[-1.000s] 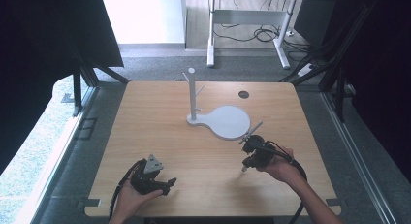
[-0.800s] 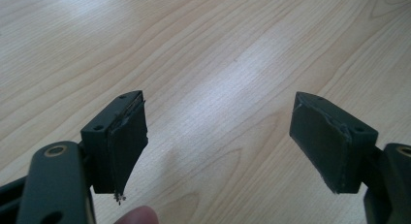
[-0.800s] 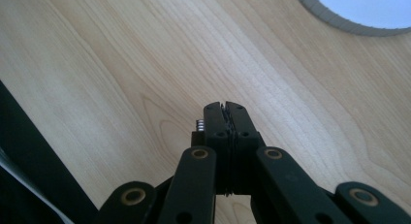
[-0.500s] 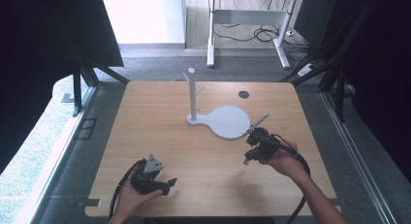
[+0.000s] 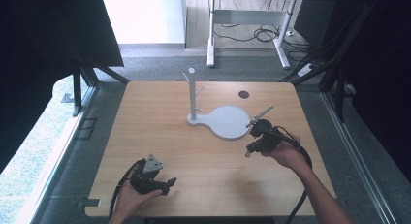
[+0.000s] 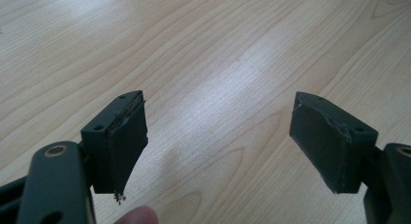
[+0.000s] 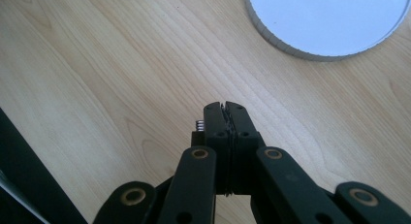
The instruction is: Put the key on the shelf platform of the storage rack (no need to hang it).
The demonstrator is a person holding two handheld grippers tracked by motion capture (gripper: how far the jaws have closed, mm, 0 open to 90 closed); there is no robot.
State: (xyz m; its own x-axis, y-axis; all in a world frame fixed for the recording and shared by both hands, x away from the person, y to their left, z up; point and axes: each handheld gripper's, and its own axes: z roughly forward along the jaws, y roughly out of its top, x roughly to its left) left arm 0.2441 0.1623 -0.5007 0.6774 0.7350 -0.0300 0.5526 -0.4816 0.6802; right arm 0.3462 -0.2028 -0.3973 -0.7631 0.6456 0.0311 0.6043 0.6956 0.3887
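Small metal piece [image 7: 198, 124] half-hidden behind jaws

Black left gripper [image 5: 167, 184] bears a grey three-cornered plate.

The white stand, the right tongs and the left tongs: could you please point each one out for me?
white stand [image 5: 228, 123]: high view, on its round base plate.
right tongs [image 7: 226, 107]: right gripper view, at the closed tips.
left tongs [image 6: 218, 136]: left gripper view, midway between the open tips.

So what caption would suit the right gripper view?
Shut right gripper above the wooden table, near the white disc.
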